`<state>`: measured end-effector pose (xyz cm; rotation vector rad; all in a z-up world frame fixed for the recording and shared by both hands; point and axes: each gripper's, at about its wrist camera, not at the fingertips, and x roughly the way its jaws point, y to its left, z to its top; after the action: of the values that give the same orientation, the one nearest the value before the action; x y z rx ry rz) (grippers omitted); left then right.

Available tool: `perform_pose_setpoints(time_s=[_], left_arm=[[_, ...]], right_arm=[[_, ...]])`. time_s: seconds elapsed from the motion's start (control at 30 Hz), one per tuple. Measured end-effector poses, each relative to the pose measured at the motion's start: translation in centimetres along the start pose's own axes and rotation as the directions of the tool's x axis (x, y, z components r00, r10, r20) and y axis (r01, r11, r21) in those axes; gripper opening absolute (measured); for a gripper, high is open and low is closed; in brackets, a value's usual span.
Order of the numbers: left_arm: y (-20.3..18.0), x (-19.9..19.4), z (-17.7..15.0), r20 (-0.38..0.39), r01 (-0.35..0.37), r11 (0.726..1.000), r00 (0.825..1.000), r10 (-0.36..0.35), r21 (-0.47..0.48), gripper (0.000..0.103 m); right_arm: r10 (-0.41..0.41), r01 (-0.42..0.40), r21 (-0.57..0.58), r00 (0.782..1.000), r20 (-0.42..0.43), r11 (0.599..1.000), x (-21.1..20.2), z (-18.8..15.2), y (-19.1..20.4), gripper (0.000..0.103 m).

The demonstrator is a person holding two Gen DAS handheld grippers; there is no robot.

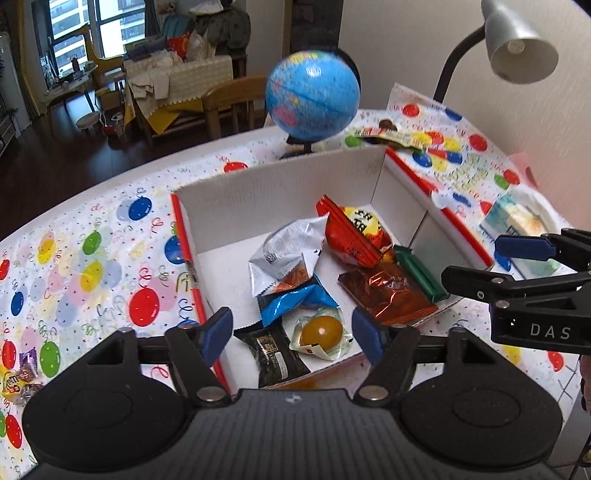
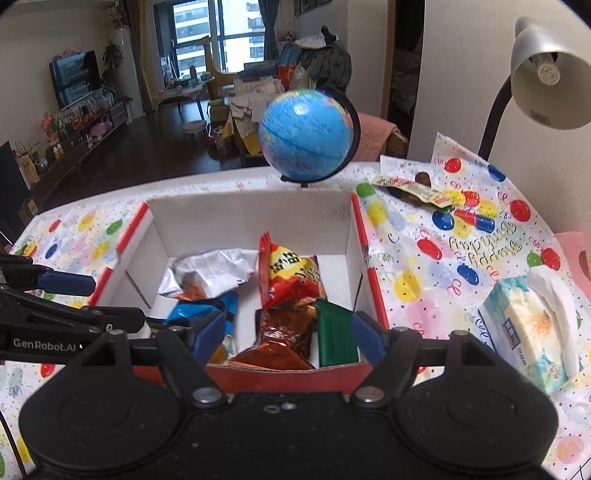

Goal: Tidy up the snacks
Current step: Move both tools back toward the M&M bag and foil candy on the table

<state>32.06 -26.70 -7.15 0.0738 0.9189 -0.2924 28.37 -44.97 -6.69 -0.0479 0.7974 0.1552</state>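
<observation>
Left gripper [image 1: 291, 332] and right gripper [image 2: 288, 332] both gape wide with nothing between the pads, over the white cardboard box [image 1: 258, 192] where the snacks [image 1: 354, 236] lie piled. Readable: "DAS" and "GenRobot.AI" on gripper bodies, upside-down "Happy Birthday" on the balloon tablecloth [image 2: 476, 251]. Globe [image 2: 304, 134] stands behind the box; only the right view clearly shows the tissue pack [image 2: 532, 332], only the left a candy [image 1: 18, 380] on the cloth.

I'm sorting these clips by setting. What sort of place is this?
Most likely a home living room. A table under a balloon-print birthday cloth holds a snack box and a globe; beyond it are a wall television and a large window.
</observation>
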Motion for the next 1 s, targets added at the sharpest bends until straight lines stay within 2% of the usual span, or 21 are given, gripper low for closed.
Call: perform_pose_setpoints(time_s=[0.3,0.5,0.6,0.83,1.0], left_arm=[[3.0,-4.4,-1.1,0.069,0.021,0.999,0.997,-0.019,-0.027,0.073],[5.6,-7.2,-2.5,0.094,0.020,0.999,0.995,-0.015,-0.050,0.078],[7.0,-8.6,-3.3,0.106,0.009,0.998,0.994,-0.003,-0.058,0.082],[10.5,-11.8,-5.3,0.146,-0.014,0.998,0.989,0.024,-0.069,0.083],[13.2,-13.4,-6.8,0.159,-0.027,0.996,0.987,0.040,-0.082,0.087]], right_arm=[[0.019,-0.019,-0.010,0.998,0.056,1.000,-3.4,0.4,3.4,0.086],[0.063,-0.061,-0.028,0.994,0.091,0.998,-5.1,0.4,6.6,0.091],[0.084,-0.081,-0.034,0.991,0.106,0.996,-5.7,0.4,8.3,0.092],[0.119,-0.115,-0.036,0.983,0.137,0.993,-6.6,0.3,12.4,0.099],[0.137,-0.134,-0.032,0.981,0.137,0.990,-6.7,-0.1,15.4,0.100]])
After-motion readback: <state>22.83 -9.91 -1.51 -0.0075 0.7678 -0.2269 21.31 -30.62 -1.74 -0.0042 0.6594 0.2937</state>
